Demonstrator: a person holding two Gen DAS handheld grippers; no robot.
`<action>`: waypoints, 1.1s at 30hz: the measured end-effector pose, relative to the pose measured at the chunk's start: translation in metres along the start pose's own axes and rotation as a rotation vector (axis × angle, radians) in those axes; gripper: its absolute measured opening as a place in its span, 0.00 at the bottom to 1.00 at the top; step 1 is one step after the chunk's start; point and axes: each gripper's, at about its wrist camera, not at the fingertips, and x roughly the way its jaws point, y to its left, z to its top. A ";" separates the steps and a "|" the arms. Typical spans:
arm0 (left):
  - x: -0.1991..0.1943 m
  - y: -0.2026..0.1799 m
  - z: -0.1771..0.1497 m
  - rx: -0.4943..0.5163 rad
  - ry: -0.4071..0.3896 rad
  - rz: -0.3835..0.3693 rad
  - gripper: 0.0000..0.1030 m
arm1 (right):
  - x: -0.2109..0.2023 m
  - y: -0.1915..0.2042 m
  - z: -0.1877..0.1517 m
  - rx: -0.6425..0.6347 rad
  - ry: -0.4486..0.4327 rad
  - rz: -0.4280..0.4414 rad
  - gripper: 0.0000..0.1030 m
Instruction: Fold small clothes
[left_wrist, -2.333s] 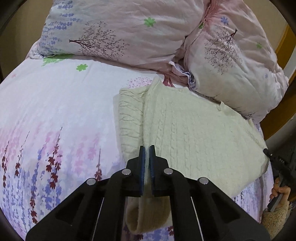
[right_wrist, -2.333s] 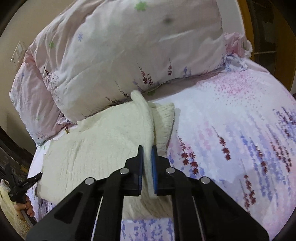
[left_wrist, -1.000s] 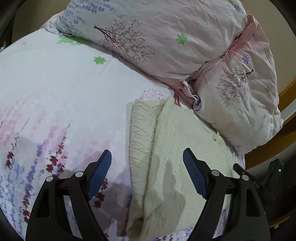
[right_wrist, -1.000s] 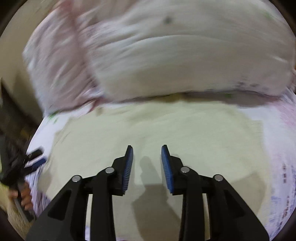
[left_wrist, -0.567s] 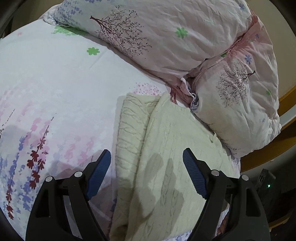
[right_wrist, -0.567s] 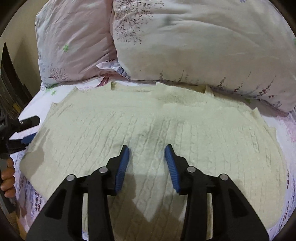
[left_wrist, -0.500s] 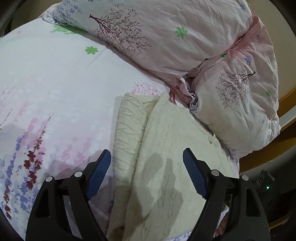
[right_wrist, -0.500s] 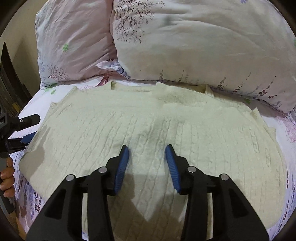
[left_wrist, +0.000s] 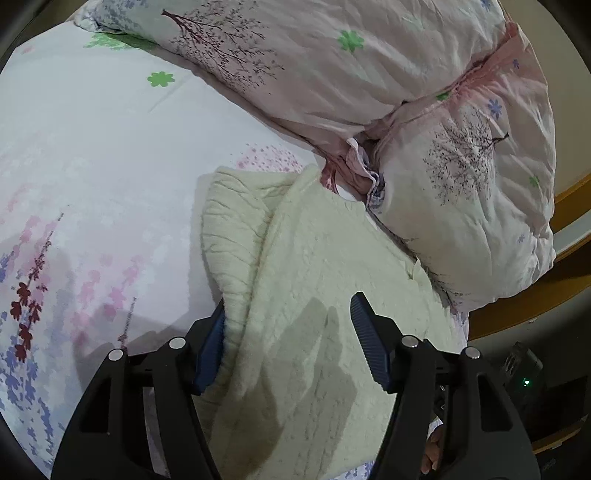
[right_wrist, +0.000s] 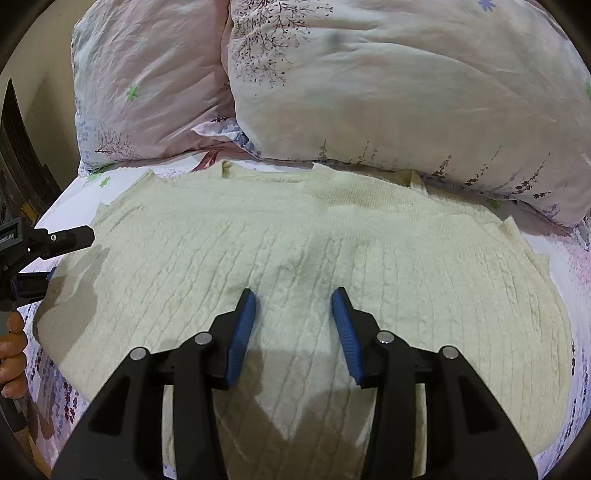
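Starting at my left, the flowered bedsheet (left_wrist: 92, 155) spreads out pale with pink and purple sprigs, and the cream cable-knit sweater (left_wrist: 314, 280) lies flat on it, its far edge close against the two pillows (left_wrist: 369, 62) at the head of the bed. My left gripper (left_wrist: 286, 332) hangs over the sweater's folded-in side, where a sleeve lies doubled over the body; its jaws are apart and closing, with that thick folded edge between them, the left pad (left_wrist: 212, 343) right at the fabric (whether it already presses, I cannot tell) and the other pad clear above the knit. Further right, my right gripper (right_wrist: 293, 325) hovers over the middle of the sweater's body, jaws parted, both blue pads above the cable pattern with nothing pinched. From the right wrist view my other tool shows at the left edge, with a few fingers (right_wrist: 13, 350) of my hand around its handle.
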 end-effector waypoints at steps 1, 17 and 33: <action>0.001 -0.001 0.000 0.003 0.004 0.002 0.57 | 0.000 0.001 0.000 -0.004 -0.002 -0.004 0.43; -0.017 -0.088 0.008 0.095 -0.029 -0.135 0.19 | -0.029 -0.046 0.007 0.144 -0.006 0.104 0.56; 0.091 -0.257 -0.076 0.322 0.154 -0.230 0.13 | -0.086 -0.192 -0.034 0.444 -0.101 -0.017 0.57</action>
